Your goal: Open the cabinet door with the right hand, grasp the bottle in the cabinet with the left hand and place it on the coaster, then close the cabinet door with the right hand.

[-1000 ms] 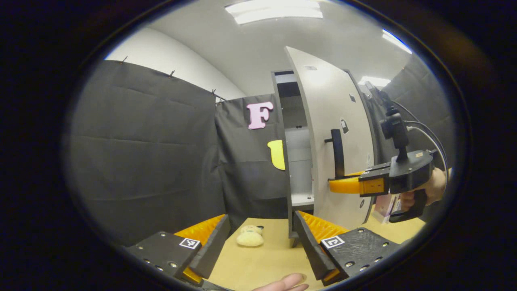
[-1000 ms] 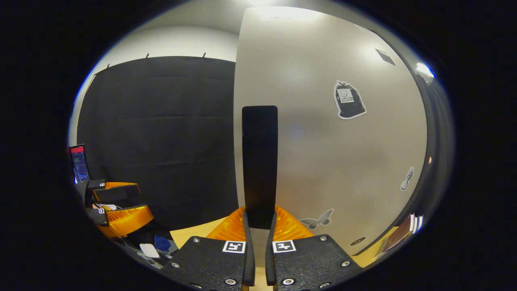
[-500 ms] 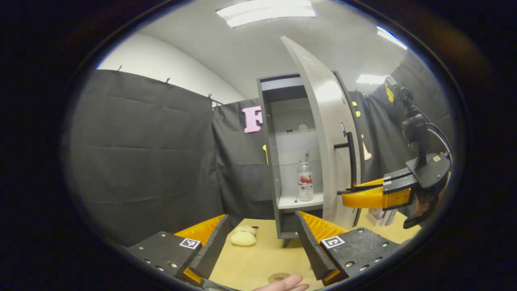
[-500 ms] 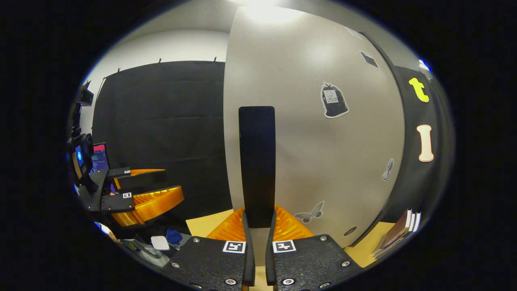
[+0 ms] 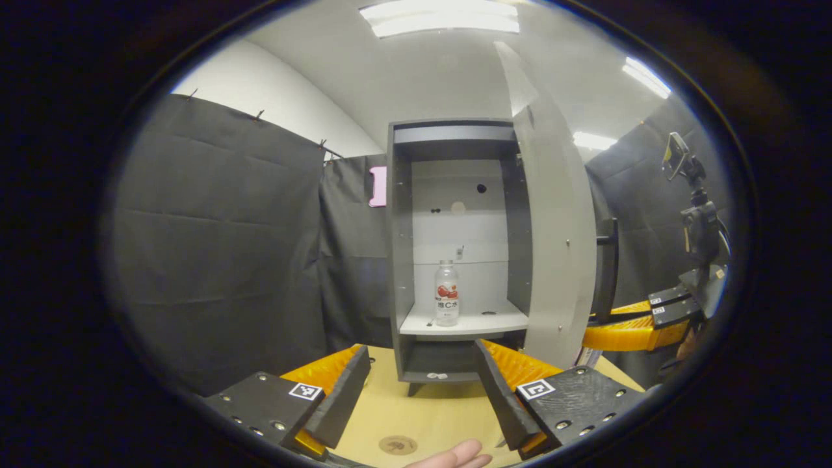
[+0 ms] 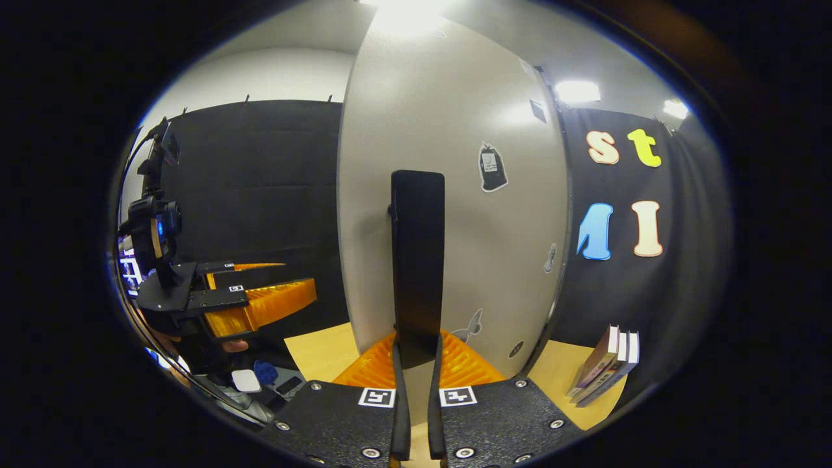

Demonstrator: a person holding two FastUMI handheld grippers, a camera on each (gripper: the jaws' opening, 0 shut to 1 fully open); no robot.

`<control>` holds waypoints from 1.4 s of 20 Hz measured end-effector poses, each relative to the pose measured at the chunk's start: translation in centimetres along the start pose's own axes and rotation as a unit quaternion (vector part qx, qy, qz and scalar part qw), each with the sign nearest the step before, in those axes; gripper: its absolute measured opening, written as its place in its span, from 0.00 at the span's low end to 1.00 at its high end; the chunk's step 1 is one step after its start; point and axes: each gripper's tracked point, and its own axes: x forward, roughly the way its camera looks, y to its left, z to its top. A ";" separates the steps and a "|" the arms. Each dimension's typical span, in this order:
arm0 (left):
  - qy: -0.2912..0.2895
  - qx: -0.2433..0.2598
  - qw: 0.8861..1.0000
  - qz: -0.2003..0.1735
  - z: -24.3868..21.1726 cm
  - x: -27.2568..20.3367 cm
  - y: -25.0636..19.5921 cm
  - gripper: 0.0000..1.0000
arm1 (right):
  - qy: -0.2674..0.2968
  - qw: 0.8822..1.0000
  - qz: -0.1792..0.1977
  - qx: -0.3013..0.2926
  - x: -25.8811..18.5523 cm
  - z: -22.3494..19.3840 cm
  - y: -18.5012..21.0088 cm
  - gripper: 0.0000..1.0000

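The grey cabinet (image 5: pixel 400 260) stands open, and a clear bottle (image 5: pixel 446 292) with a red-and-white label stands upright on its white shelf. My left gripper (image 5: pixel 419 390) is open and empty, low in front of the cabinet and well short of the bottle. A round brown coaster (image 5: pixel 398 444) lies on the table just below it. The door (image 5: pixel 559 260) is swung out, edge-on at the right. My right gripper (image 6: pixel 417 354) is shut on the door's black bar handle (image 6: pixel 418 260); in the left gripper view that gripper (image 5: pixel 595 328) holds the handle (image 5: pixel 608 266).
The wooden table (image 5: pixel 442 416) carries the cabinet. A few books (image 6: pixel 604 367) lean against the booth wall behind the door. My left gripper (image 6: pixel 305 286) shows at the far left of the right gripper view. A person's fingertips (image 5: pixel 455 455) rest at the table's near edge.
The right gripper has swung the door wide open by its handle. The cabinet's inside and the bottle came into full sight. The left gripper turned to face the cabinet; the coaster now shows.
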 end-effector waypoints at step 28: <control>-0.067 0.051 0.994 -0.066 -0.2 22.1 -4.9 0.88 | -0.065 0.954 -0.292 0.021 -8.9 0.1 -6.3 0.69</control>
